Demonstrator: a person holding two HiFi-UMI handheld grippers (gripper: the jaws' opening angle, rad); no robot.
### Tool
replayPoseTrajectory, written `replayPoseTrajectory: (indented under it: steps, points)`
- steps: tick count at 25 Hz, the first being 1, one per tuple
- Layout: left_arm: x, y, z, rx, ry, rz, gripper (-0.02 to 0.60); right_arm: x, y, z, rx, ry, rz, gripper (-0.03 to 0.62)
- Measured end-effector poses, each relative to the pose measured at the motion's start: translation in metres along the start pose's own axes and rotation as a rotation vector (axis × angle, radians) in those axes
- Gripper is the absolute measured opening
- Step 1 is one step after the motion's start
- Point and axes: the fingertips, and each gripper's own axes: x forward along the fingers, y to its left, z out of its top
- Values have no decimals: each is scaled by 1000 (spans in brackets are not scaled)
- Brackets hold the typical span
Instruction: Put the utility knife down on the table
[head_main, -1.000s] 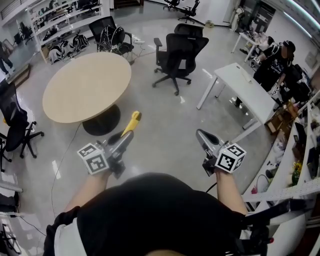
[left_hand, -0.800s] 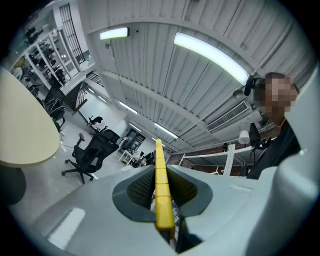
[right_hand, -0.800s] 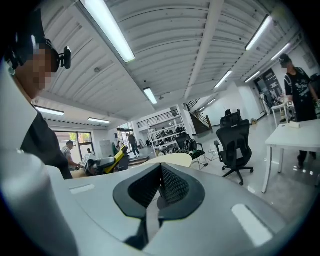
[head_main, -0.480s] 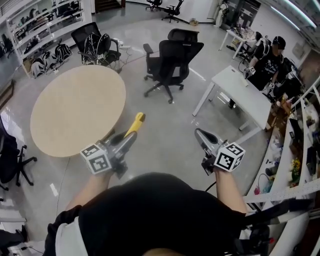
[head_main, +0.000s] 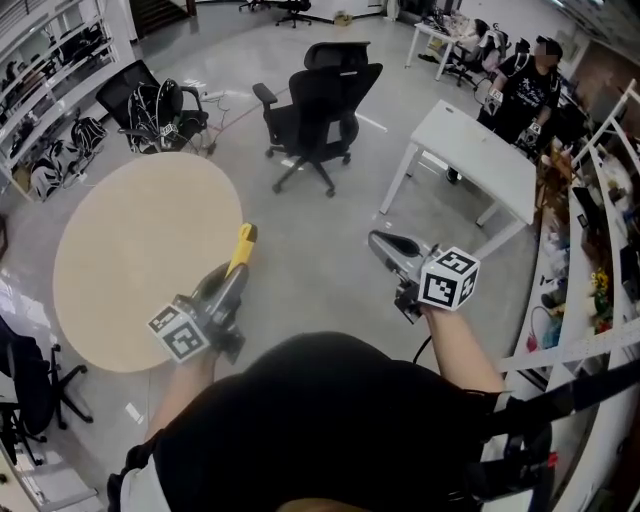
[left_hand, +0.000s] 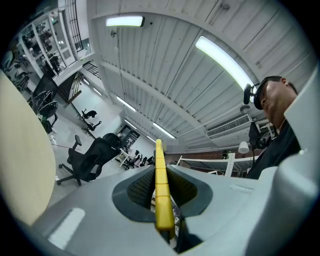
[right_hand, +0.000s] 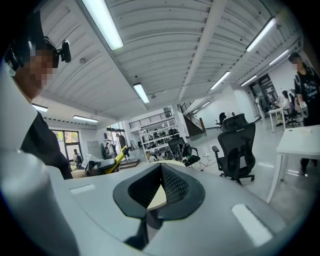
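A yellow utility knife (head_main: 241, 250) sticks forward out of my left gripper (head_main: 232, 272), which is shut on it. In the head view the knife's tip hangs at the right edge of the round beige table (head_main: 130, 260). In the left gripper view the knife (left_hand: 160, 195) runs as a thin yellow bar between the dark pads (left_hand: 142, 187), and the table (left_hand: 22, 165) fills the left side. My right gripper (head_main: 378, 242) is held over the floor right of the table, shut and holding nothing. In the right gripper view, the table top (right_hand: 159, 197) shows past the right gripper's (right_hand: 161, 167) jaw tips.
A black office chair (head_main: 318, 98) stands beyond the table. A white desk (head_main: 470, 160) is at the right, with a person (head_main: 525, 85) behind it. More chairs (head_main: 155, 100) and shelving (head_main: 50, 60) line the far left. Another chair (head_main: 25, 385) sits near the table's left.
The whole view has shifted so that the round table is nearer. Both grippers have travelled toward it, the knife staying gripped in the left one. The knife tip now reaches the table's edge.
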Motion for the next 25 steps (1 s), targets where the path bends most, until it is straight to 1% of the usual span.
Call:
replayPoseTrajectory:
  steps: [4, 7, 11, 15, 18, 22, 25]
  points:
    - [13, 22, 8, -3, -3, 21, 57, 29, -24, 4, 32, 1, 15, 14]
    - [34, 36, 7, -4, 5, 35, 57, 48, -45, 8, 36, 11, 46, 14]
    - [70, 60, 1, -5, 0, 81, 57, 66, -90, 10, 34, 45, 97, 14]
    - [127, 78, -4, -10, -36, 114, 57, 81, -155, 29, 37, 59, 147, 14]
    - [174, 85, -4, -17, -62, 142, 57, 95, -199, 53, 27, 78, 202, 14]
    - [239, 94, 4, -4, -74, 169, 57, 111, -243, 85, -4, 83, 291, 15]
    - [283, 96, 3, 6, -69, 168, 57, 114, -284, 91, 20, 87, 314, 15]
